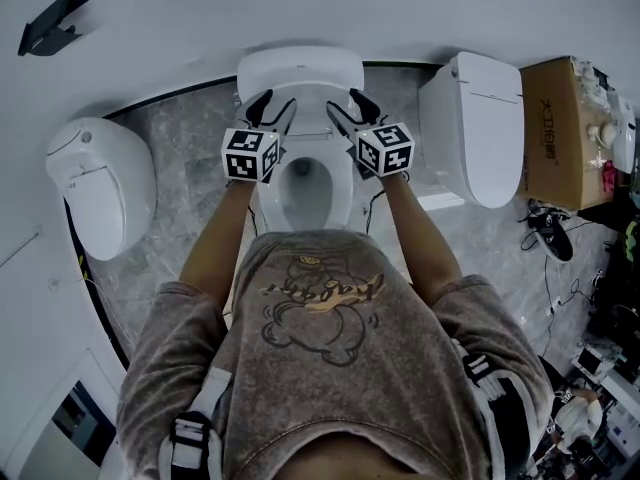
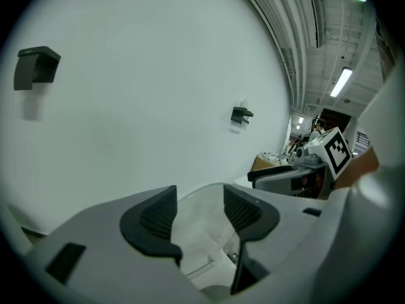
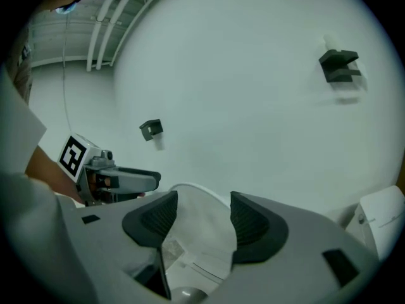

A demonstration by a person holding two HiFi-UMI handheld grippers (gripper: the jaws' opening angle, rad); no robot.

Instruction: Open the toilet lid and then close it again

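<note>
The middle white toilet (image 1: 345, 183) has its bowl uncovered, and its lid (image 1: 300, 73) stands raised against the wall. In the head view my left gripper (image 1: 272, 109) and right gripper (image 1: 350, 110) hover side by side just before the lid's upper part. Both stand open, with no pad pressing on anything. Between the open jaws of the left gripper (image 2: 199, 211) in the left gripper view I see the lid's white surface (image 2: 199, 223) beyond them. The right gripper (image 3: 204, 217) frames the lid's rounded top edge (image 3: 196, 198) the same way.
Another white toilet (image 1: 95, 183) stands to the left and a third (image 1: 485, 128) to the right. A cardboard box (image 1: 555, 133), a shoe (image 1: 550, 233) and cables lie at the far right. Dark brackets (image 1: 50, 23) are fixed on the wall.
</note>
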